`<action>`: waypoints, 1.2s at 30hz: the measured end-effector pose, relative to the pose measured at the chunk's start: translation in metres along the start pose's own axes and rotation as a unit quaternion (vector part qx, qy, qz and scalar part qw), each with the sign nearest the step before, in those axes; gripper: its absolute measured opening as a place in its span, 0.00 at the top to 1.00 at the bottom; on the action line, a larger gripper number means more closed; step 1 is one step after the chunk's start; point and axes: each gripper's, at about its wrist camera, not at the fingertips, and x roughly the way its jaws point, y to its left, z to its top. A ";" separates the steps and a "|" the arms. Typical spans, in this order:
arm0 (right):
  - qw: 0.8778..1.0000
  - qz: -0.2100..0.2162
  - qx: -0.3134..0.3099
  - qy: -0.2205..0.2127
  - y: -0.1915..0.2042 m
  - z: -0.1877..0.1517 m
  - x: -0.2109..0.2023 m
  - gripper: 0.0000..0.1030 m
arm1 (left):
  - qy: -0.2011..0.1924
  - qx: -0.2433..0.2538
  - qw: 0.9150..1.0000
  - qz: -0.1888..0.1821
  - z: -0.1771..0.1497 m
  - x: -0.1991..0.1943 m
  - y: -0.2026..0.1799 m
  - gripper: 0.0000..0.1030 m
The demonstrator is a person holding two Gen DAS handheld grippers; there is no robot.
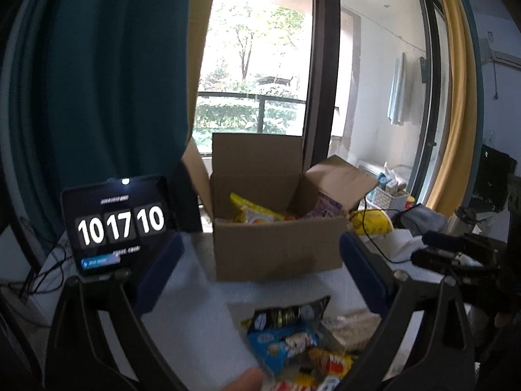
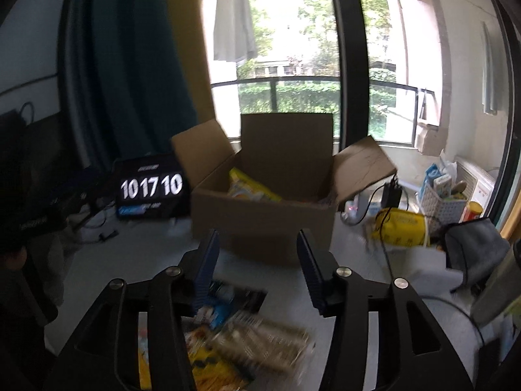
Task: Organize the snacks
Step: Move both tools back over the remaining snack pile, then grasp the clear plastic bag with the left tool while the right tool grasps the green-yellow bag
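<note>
An open cardboard box [image 1: 276, 247] stands on the white table, with a yellow snack bag [image 1: 254, 211] and a purple pack [image 1: 325, 207] inside. It also shows in the right wrist view [image 2: 260, 221] with the yellow bag [image 2: 250, 187]. A pile of loose snack packs [image 1: 293, 342] lies in front of the box, among them a blue and black cookie bag [image 1: 286, 322]. The pile also shows in the right wrist view [image 2: 241, 335]. My left gripper [image 1: 260, 273] is open and empty above the pile. My right gripper [image 2: 257, 270] is open and empty above the pile.
A tablet showing a clock [image 1: 119, 224] stands left of the box. A yellow pack [image 2: 402, 226], a white basket [image 2: 444, 202], cables and a grey cloth [image 2: 475, 244] lie to the right. A window and curtains are behind.
</note>
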 end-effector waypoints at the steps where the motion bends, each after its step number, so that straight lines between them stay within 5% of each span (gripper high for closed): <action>1: 1.000 0.003 -0.006 0.004 0.006 -0.006 -0.003 0.45 | 0.001 -0.001 1.000 0.000 -0.005 -0.005 0.001 0.05; 14: 0.997 0.022 -0.042 0.062 0.054 -0.078 -0.027 0.36 | 0.040 -0.013 0.999 0.026 -0.083 -0.064 0.029 0.05; 25: 0.987 0.079 -0.091 0.108 0.106 -0.116 -0.031 0.30 | 0.098 -0.031 0.993 0.051 -0.150 -0.089 0.054 0.05; 36: 0.980 0.042 -0.133 0.143 0.112 -0.127 0.014 0.30 | 0.158 -0.045 0.986 0.024 -0.188 -0.066 0.053 0.05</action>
